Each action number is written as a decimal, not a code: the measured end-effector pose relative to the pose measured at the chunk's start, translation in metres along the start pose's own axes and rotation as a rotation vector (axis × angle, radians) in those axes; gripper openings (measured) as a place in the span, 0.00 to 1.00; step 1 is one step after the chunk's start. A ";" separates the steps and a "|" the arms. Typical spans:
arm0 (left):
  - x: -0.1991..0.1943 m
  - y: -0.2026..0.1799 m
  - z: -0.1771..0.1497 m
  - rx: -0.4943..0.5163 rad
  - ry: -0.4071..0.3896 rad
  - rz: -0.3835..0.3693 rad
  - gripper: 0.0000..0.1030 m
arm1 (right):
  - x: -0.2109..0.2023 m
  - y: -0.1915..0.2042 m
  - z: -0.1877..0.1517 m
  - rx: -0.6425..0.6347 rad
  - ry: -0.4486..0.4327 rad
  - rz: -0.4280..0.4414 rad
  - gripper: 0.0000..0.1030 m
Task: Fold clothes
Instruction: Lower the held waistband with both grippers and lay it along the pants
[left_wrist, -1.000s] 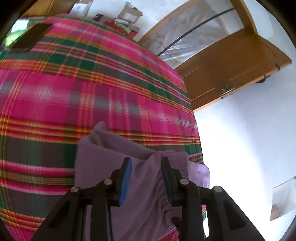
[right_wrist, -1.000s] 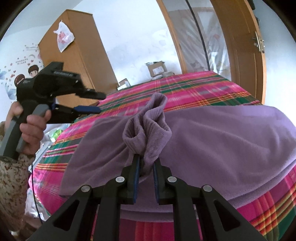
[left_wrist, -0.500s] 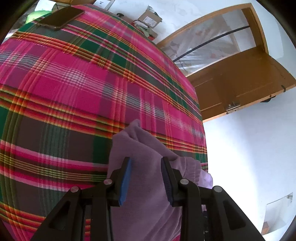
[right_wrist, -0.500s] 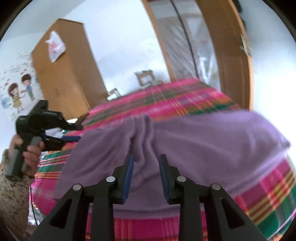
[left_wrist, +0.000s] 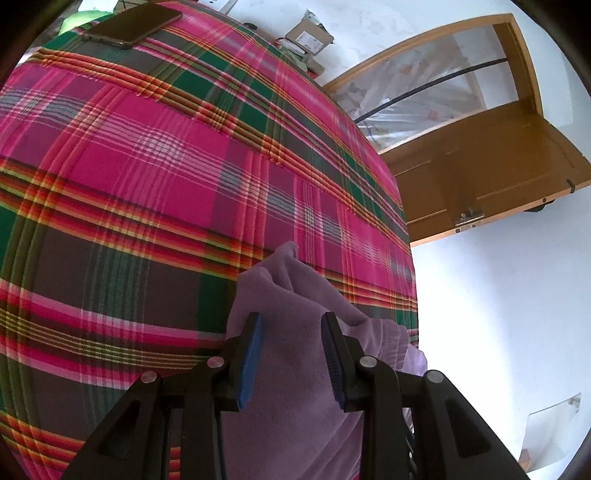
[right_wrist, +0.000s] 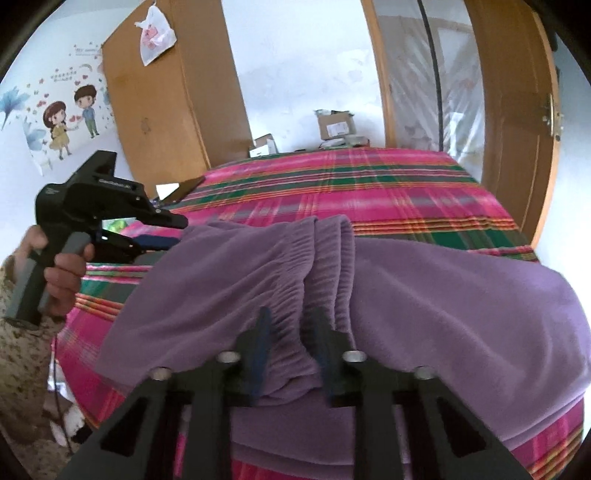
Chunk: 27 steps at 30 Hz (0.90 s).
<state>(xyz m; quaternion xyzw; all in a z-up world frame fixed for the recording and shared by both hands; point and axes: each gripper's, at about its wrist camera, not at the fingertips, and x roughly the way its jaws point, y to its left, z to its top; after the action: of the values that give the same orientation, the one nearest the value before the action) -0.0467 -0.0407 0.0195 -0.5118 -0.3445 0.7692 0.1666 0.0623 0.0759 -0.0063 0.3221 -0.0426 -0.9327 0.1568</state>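
Black claw (right_wrist: 290, 350), blue pads (left_wrist: 251, 363), silver screws; grey handle; speckled beige sleeve (right_wrist: 22, 369).

Left wrist view looks steeply down along its tongs (left_wrist: 291, 354), close over the plaid bed (left_wrist: 129, 177), toward a door (left_wrist: 480, 173). Right wrist view sits just as close behind its tongs (right_wrist: 288, 350), facing across the bed toward a wardrobe (right_wrist: 162, 103). Both share the purple garment (right_wrist: 424, 295), bed and door.
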 end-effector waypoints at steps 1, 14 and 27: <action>0.000 0.000 0.000 0.001 0.000 0.001 0.32 | -0.001 0.001 -0.001 -0.003 0.001 0.001 0.10; 0.008 0.003 0.002 -0.004 0.001 0.020 0.32 | -0.029 -0.023 -0.005 0.158 0.010 0.034 0.05; 0.006 0.003 -0.001 -0.005 0.003 0.024 0.32 | -0.022 -0.027 0.013 0.096 -0.020 0.001 0.32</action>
<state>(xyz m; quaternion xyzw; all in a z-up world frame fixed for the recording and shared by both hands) -0.0486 -0.0390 0.0126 -0.5176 -0.3399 0.7695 0.1567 0.0637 0.1079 0.0115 0.3198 -0.0890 -0.9326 0.1414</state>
